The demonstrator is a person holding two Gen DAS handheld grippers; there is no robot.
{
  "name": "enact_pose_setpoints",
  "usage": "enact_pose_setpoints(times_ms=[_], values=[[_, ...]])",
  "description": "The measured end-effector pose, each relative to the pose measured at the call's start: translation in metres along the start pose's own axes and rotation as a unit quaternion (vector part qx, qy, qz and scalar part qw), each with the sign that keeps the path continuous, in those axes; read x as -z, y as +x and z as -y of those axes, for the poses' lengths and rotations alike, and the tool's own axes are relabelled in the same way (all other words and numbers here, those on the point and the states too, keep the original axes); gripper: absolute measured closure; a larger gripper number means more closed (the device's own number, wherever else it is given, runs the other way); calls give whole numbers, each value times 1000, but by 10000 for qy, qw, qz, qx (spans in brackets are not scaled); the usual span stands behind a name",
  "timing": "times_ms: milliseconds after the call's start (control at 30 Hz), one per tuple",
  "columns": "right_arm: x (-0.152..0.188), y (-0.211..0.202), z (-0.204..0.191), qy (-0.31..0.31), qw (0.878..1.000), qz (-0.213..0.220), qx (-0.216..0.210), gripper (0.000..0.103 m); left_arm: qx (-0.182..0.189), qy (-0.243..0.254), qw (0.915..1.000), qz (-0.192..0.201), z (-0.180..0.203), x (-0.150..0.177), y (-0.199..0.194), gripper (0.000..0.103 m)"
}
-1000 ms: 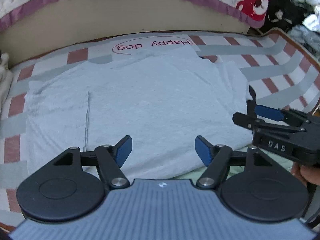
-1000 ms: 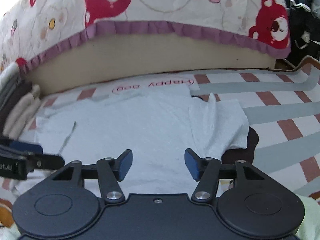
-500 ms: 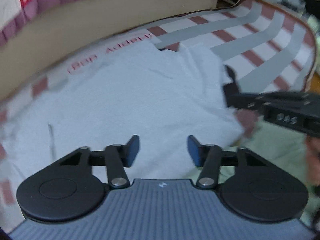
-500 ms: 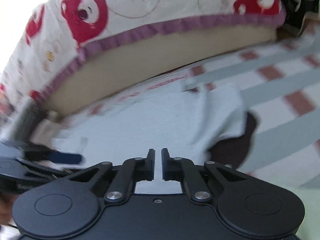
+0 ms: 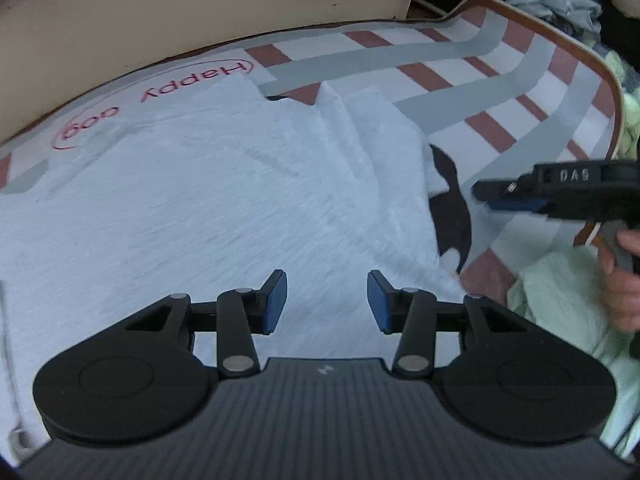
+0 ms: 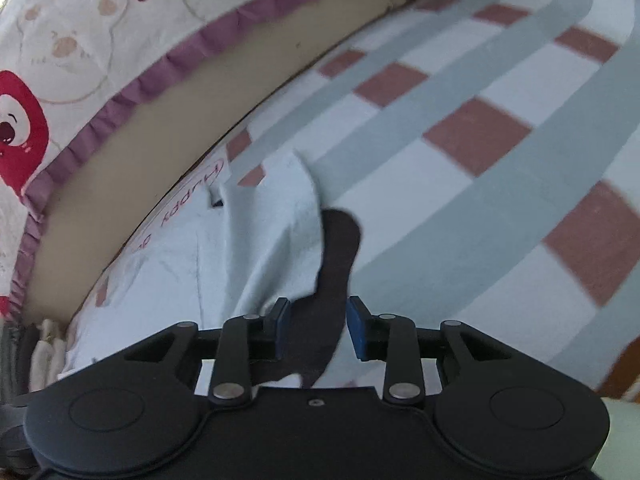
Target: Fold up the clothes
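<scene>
Since half a second ago we see the right gripper (image 6: 316, 326) go from nearly closed to parted again, and it now points at the shirt's right edge instead of the middle. Left to right: the left gripper (image 5: 327, 300) hovers over the near edge of the pale blue shirt (image 5: 180, 208), blue pads wide apart, nothing between them. The shirt lies flat on the striped mat (image 5: 460, 92), its far edge covering part of the red "Happy dog" print (image 5: 160, 92). A fold ridge runs down the shirt's right side. A dark cloth (image 5: 454, 208) sticks out from under that right edge, touching the shirt. Further right in the left wrist view we see the right gripper (image 5: 500, 196) side-on above the mat, held by a hand (image 5: 620, 276); from there we cannot tell its opening. In the right wrist view its pads sit moderately apart, over the dark cloth (image 6: 332, 272), not clamped on anything. A pale green cloth (image 5: 560, 300) lies at near right. A bear-print quilt (image 6: 100, 32) with purple frill sits behind the mat.
</scene>
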State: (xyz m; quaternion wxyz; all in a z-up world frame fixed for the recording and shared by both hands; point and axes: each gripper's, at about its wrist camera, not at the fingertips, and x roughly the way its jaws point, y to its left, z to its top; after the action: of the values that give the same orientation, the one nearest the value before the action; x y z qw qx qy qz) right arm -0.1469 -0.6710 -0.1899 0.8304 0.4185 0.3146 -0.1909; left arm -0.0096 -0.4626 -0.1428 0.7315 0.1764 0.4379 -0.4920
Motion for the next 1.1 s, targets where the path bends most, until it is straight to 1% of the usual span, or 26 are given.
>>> enact_pose_setpoints(times_ms=[67,133,167,200,267,300,333,367,400,467,533,633,700,767,833,933,967,1033,1067,1100], values=[[0,12,-2,115,9999,-72,-106,61,38,-176,9998,-2,-2,-3,9,59],[1,26,-6,193,9997,-109,-125,61,14,-292,9995,-90,-3,-5,17,59],[3,33,-10,119,9999,-47,-20,61,-22,-307,9994,-156,-3,-6,21,59],[5,36,-16,-48,9998,177,16,60,-82,-287,9993,-234,-3,-7,24,59],[7,44,-30,-398,9984,336,215,60,-174,-238,9991,-309,-3,-6,27,59],[7,49,-36,-646,9969,360,275,63,-174,-239,9991,-304,-4,-6,27,59],[8,53,-42,-888,9948,381,333,76,-175,-240,9991,-300,-4,-5,26,59],[8,54,-45,-1009,9936,341,366,93,-176,-242,9991,-296,-5,-5,26,59],[8,55,-47,-1126,9924,311,398,93,-172,-241,9992,-287,-6,-5,25,59],[9,33,-47,-1189,9886,787,475,93,-171,-238,9992,-274,-8,-4,22,59],[8,12,-49,-1427,9799,1123,828,93,-221,-258,9989,-313,-12,-2,22,58],[3,7,-40,-1498,9810,936,802,93,-237,-368,9986,-310,-16,3,24,58],[4,12,-34,-1474,9815,862,871,93,-225,-393,9985,-301,-16,5,22,57],[7,16,-31,-1337,9833,819,926,93,-216,-408,9984,-337,-16,9,19,57],[13,15,-31,-1276,9834,821,1000,93,-199,-524,9979,-337,-19,14,14,57],[22,10,-38,-1397,9783,817,1295,94,-197,-678,9970,-325,-24,21,9,56],[26,9,-42,-1427,9767,742,1424,94,-232,-642,9971,-327,-22,22,8,56],[33,13,-46,-1386,9756,432,1649,94,-303,-570,9974,-330,-19,23,8,56],[36,16,-46,-1370,9753,382,1691,94,-339,-534,9975,-331,-17,24,8,54],[35,16,-46,-1331,9756,421,1696,94,-374,-498,9975,-333,-15,24,7,53]])
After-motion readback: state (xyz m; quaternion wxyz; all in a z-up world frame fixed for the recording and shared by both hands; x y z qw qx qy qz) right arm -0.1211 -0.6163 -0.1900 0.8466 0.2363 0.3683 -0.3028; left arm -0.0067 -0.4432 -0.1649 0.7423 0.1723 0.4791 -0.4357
